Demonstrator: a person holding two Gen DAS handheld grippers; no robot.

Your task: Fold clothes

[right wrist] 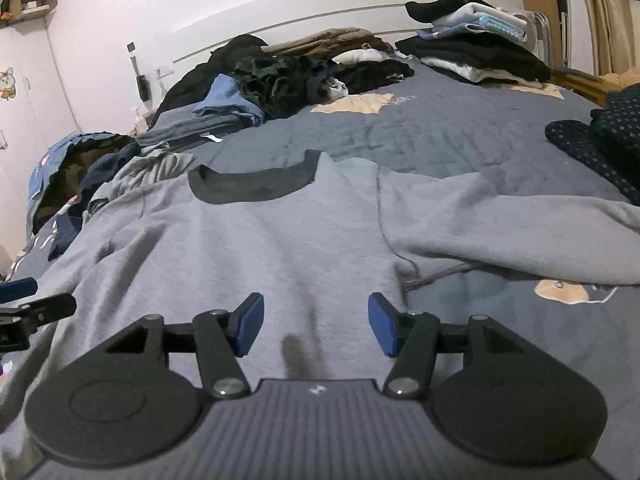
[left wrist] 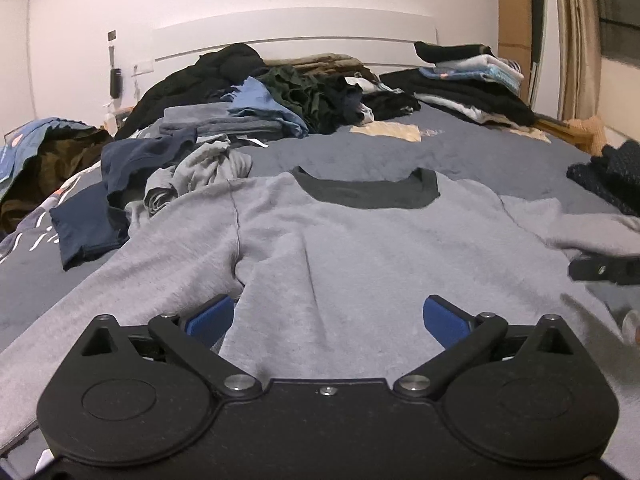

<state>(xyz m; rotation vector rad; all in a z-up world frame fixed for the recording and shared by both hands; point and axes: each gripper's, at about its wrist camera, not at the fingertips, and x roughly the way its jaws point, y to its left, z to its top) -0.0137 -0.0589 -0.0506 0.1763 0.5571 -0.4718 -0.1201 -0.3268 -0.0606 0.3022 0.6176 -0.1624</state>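
Observation:
A grey sweatshirt with a dark collar lies spread flat on the bed, collar away from me; it also shows in the right wrist view. Its sleeves stretch out to both sides, the right one lying across the bedcover. My left gripper is open and empty, low over the lower left part of the body. My right gripper is open and empty over the lower right part, near the armpit seam. Each gripper's tip shows at the edge of the other's view.
The blue bedcover carries a heap of unfolded clothes at the back and left, a folded stack at the back right, and dark dotted fabric at the right edge. A white headboard stands behind.

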